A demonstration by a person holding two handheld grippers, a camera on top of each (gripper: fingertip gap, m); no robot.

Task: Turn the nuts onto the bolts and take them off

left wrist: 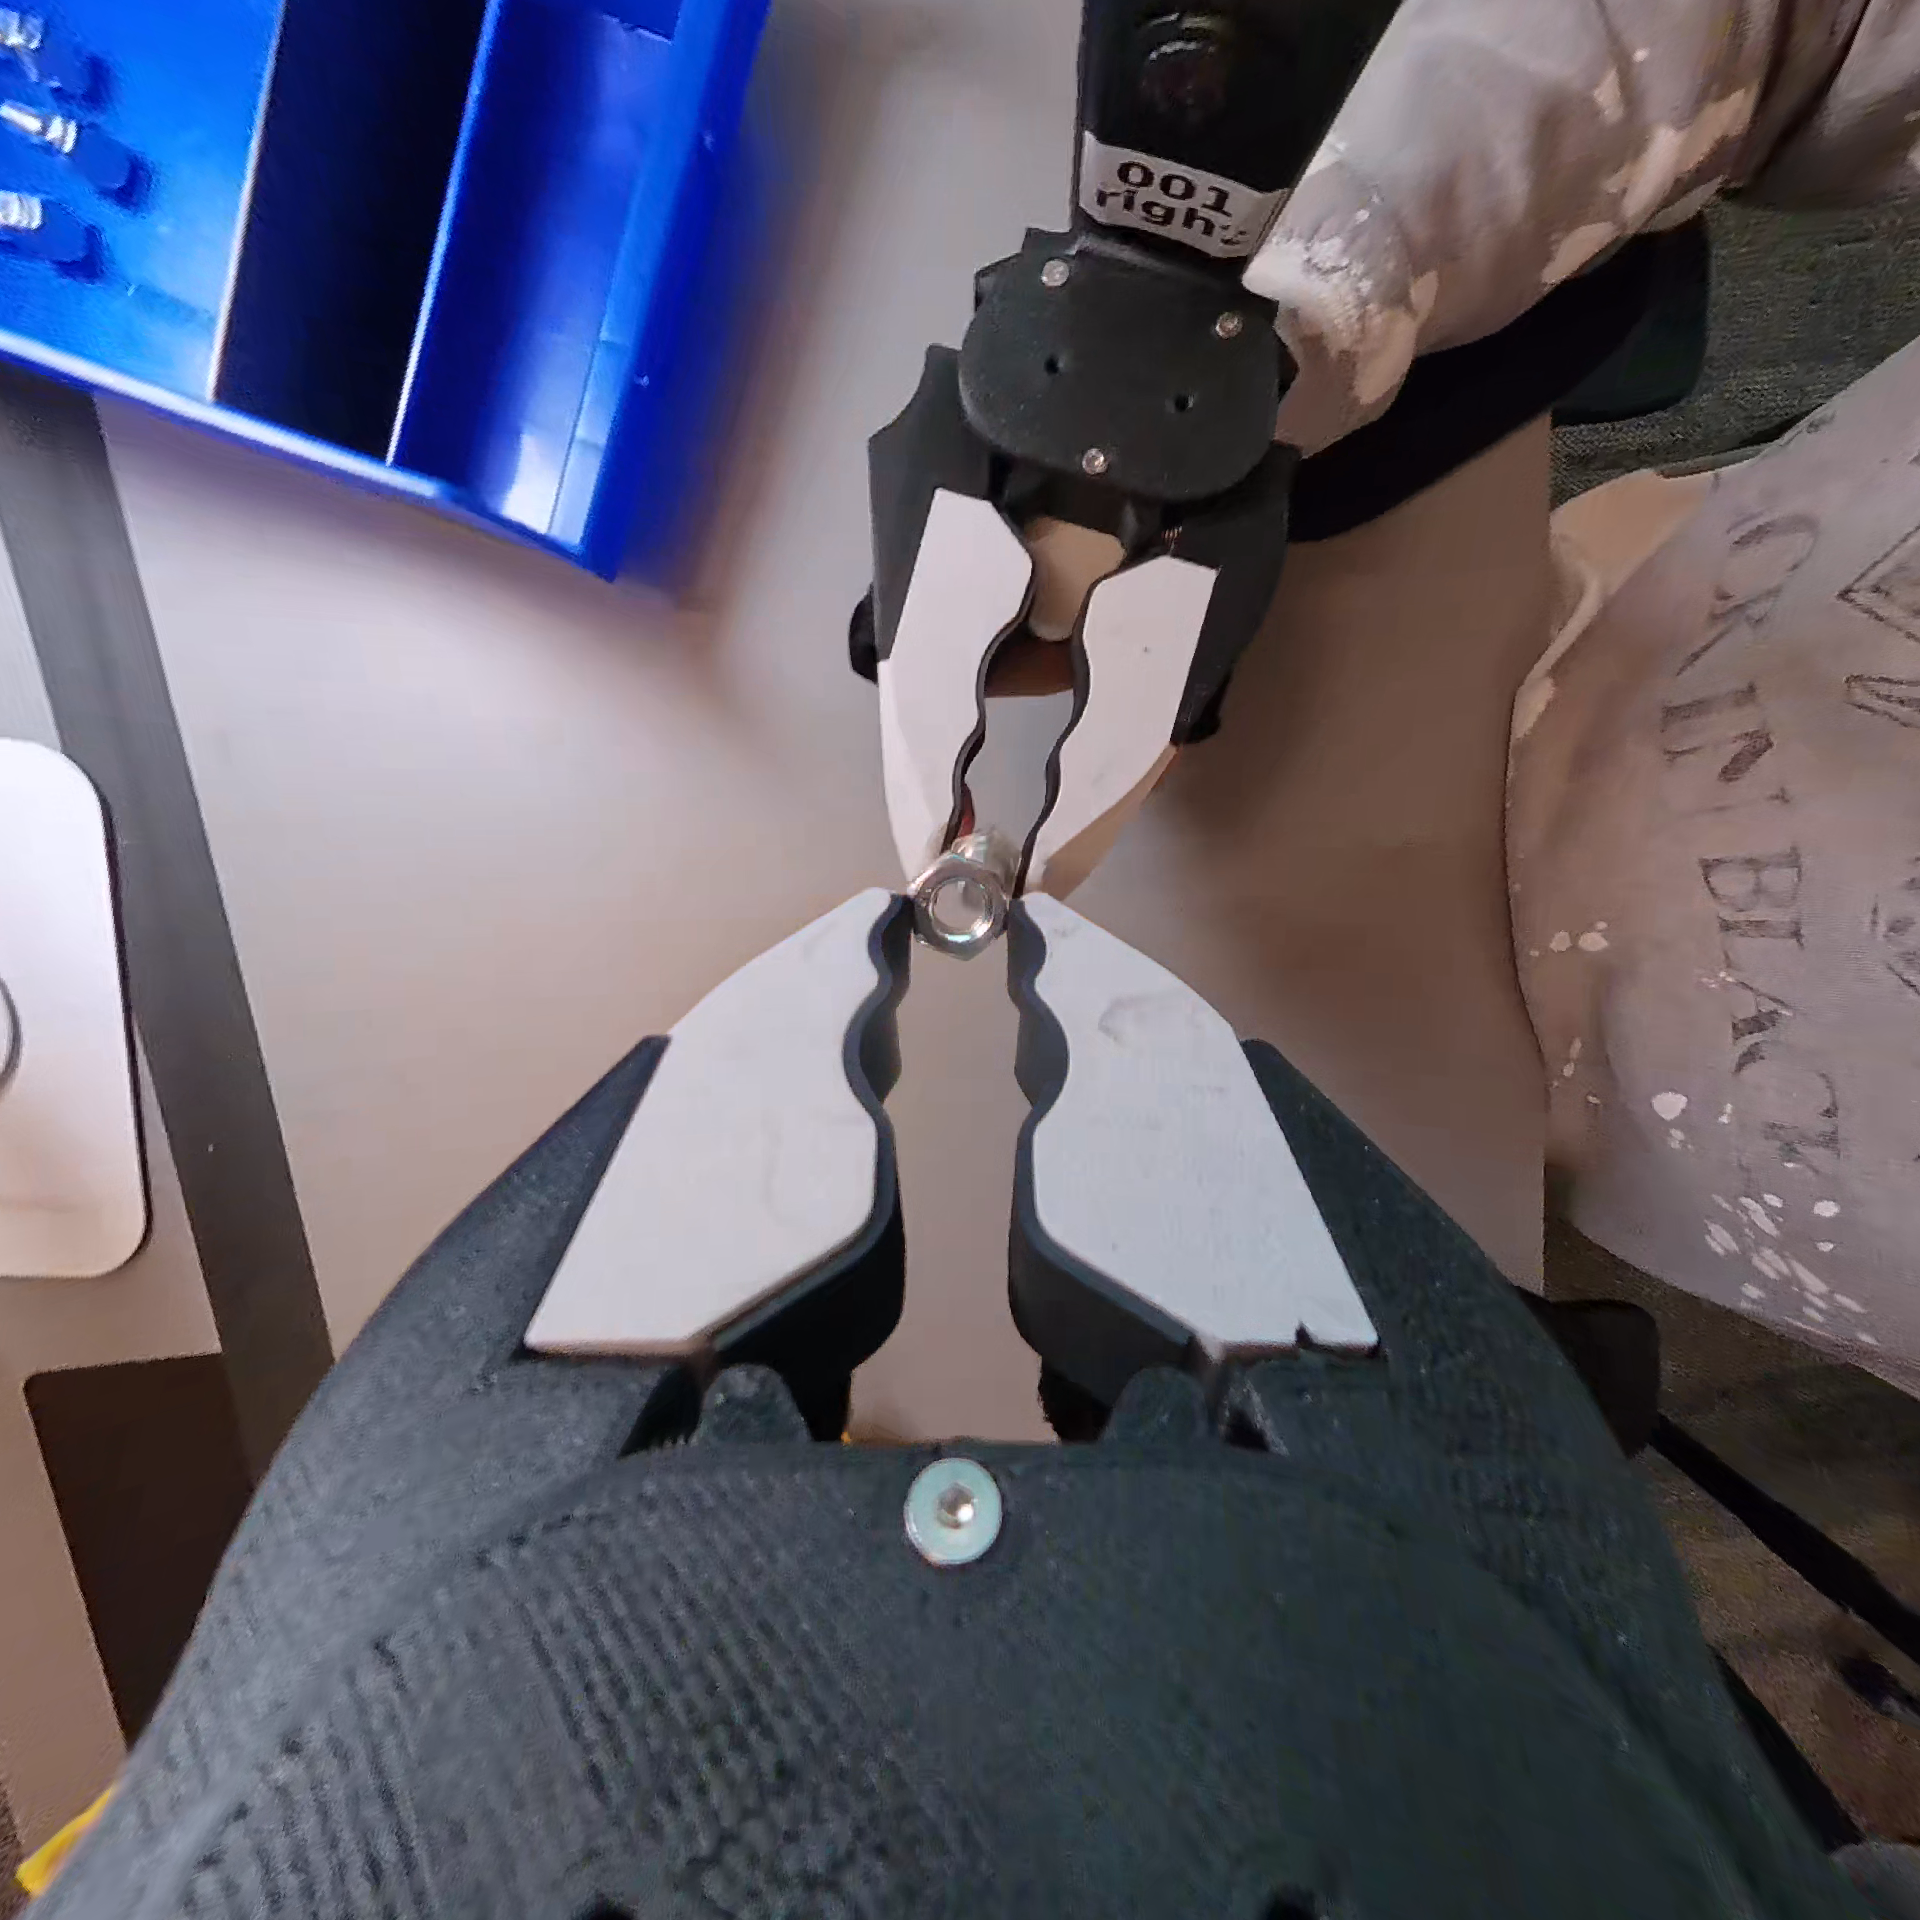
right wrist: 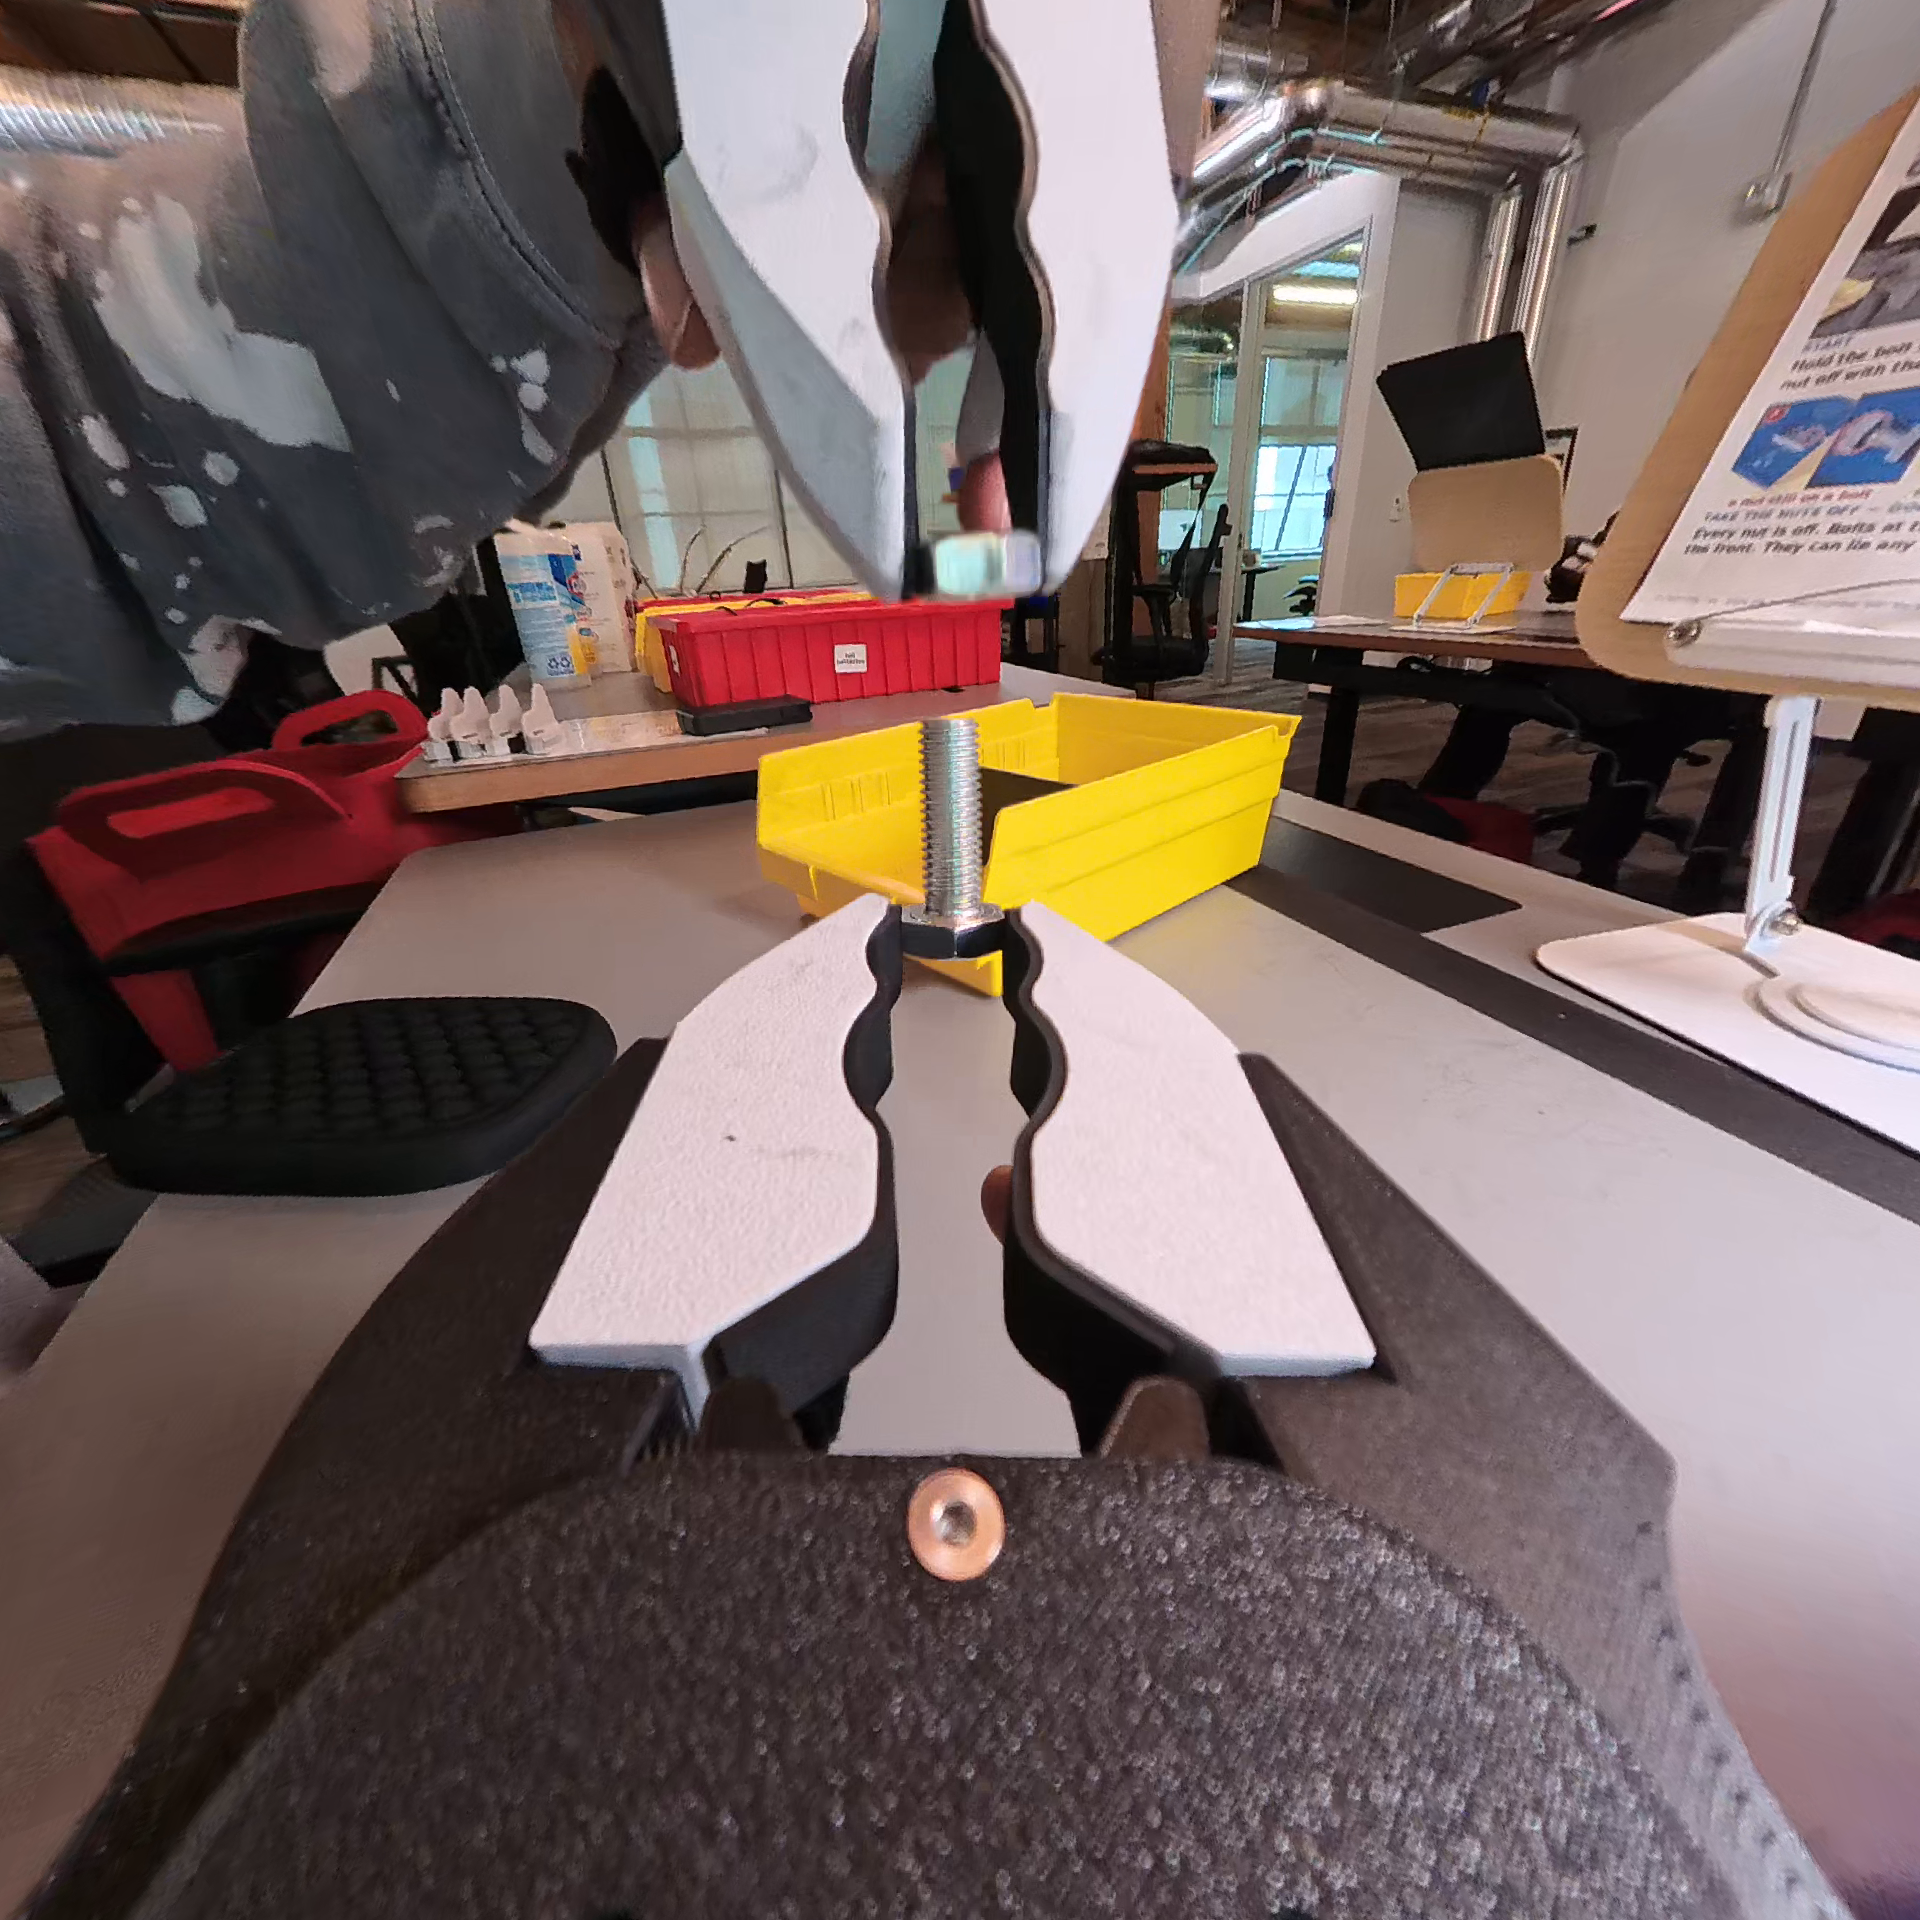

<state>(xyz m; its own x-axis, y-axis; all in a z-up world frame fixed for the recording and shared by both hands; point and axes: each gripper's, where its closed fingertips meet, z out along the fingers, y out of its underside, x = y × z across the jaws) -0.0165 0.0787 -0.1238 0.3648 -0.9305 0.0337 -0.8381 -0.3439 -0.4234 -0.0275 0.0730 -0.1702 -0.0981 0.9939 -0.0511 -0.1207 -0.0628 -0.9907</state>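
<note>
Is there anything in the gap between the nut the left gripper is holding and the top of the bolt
Nothing visible. The left gripper holds the nut straight above the bolt, which stands upright with its head clamped in the right gripper. Only open air shows between the nut and the threaded tip; the yellow bin sits behind on the table.

nut (right wrist: 975,594) above upright bolt (right wrist: 951,821); bin (right wrist: 1132,821) behind, on table (right wrist: 1351,1143).

Writing present, wording left out:
- white sticker (left wrist: 1174,197) on right gripper (left wrist: 987,847) body, 12 o'clock in left wrist view
- grey shirt (left wrist: 1745,935) print, 3 o'clock
- instruction sheet (right wrist: 1808,353) on clipboard stand, 2 o'clock in right wrist view
- small white label (right wrist: 850,658) on red bin (right wrist: 831,649), 11 o'clock
- wipes tub (right wrist: 545,613), 10 o'clock
</note>
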